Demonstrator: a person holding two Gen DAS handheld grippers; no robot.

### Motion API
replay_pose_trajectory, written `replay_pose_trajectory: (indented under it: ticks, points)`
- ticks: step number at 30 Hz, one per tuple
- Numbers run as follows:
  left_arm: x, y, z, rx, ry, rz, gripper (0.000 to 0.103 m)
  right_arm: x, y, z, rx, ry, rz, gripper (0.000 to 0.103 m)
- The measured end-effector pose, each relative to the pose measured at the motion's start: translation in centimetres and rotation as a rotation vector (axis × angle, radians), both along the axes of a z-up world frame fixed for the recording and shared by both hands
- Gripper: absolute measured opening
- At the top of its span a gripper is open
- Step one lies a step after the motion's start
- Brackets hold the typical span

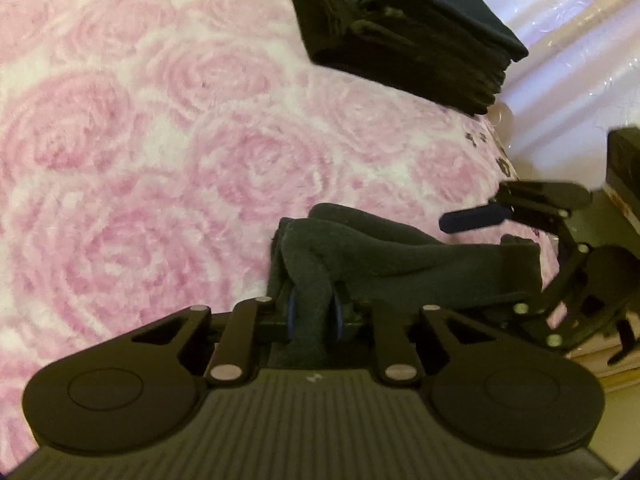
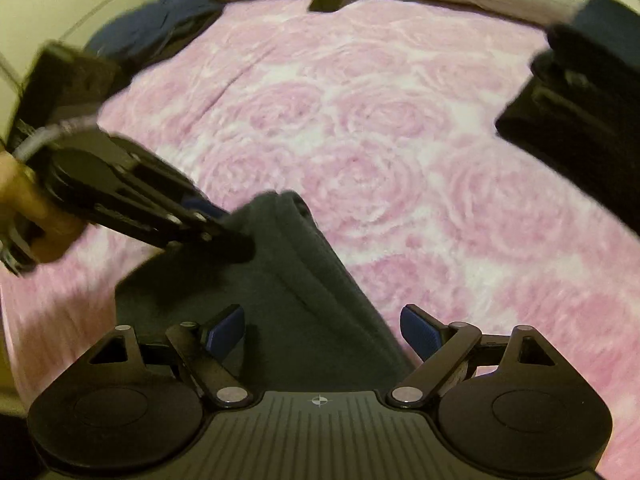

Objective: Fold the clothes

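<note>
lying on the pink rose-patterned bed cover [image 2: 380,128], a dark grey garment [image 2: 288,280] is bunched into a long narrow band. in the right wrist view its long axis runs from near the camera up and slightly left, ending in a folded edge; in the left wrist view it stretches sideways, from the left hand-held gripper [image 1: 314,316] off to the right.

the left hand-held gripper has its blue pads pressed in on a ridge of the garment, pinching that fold between them. the right hand-held gripper [image 2: 322,330] stands spread wide, its blue pads either side of the garment's near end and not pressing it.

a stack of dark folded clothes [image 1: 404,28] sits further off on the bed, well apart from the garment. a hand [image 2: 24,208] grips the left tool.
</note>
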State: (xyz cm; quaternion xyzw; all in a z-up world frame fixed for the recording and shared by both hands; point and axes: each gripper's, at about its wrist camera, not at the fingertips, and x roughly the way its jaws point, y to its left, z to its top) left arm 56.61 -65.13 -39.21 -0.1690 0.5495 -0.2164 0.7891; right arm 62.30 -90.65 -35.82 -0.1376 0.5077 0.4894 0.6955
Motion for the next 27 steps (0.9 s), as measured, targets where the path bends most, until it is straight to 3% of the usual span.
replay_pose_trajectory:
  ticks: [3,5,8,10,14,16,17,19,22,27]
  points:
    - [0.0,0.2,-0.3,-0.004,0.003,-0.016,0.019,0.2,-0.5,-0.3,0.032,0.029,-0.099,0.088]
    - [0.0,0.2,-0.4,-0.002,0.006,-0.025,0.02,0.5,-0.7,-1.2,-0.023,0.006,-0.165,0.076]
    - [0.0,-0.4,1.1,0.064,-0.009,-0.064,0.026,1.0,-2.0,-2.4,-0.036,0.056,-0.3,0.076]
    - [-0.1,-1.0,2.7,0.122,-0.03,-0.107,0.03,0.1,-2.5,-0.8,-0.03,0.003,-0.338,0.076]
    - [-0.6,-2.5,6.1,0.21,-0.12,-0.196,0.026,-2.3,-6.3,3.4,-0.002,-0.11,-0.472,0.075]
    - [-0.4,-3.7,7.0,0.192,-0.144,-0.24,0.026,-3.4,-8.8,4.6,-0.028,-0.137,-0.573,0.075]
    - [-0.1,-4.4,6.9,0.179,-0.146,-0.26,0.026,-3.9,-10.0,5.1,-0.042,-0.149,-0.623,0.072]
    - [0.6,-5.7,5.8,0.178,-0.133,-0.29,0.025,-4.0,-11.7,5.0,-0.067,-0.13,-0.698,0.055]
    - [2.2,-6.2,2.7,0.198,-0.064,-0.271,0.01,-3.5,-12.5,3.6,-0.061,-0.073,-0.723,0.055]
    - [3.9,-4.9,1.5,0.133,-0.012,-0.231,0.007,-0.6,-12.8,0.1,-0.078,-0.028,-0.701,0.054]
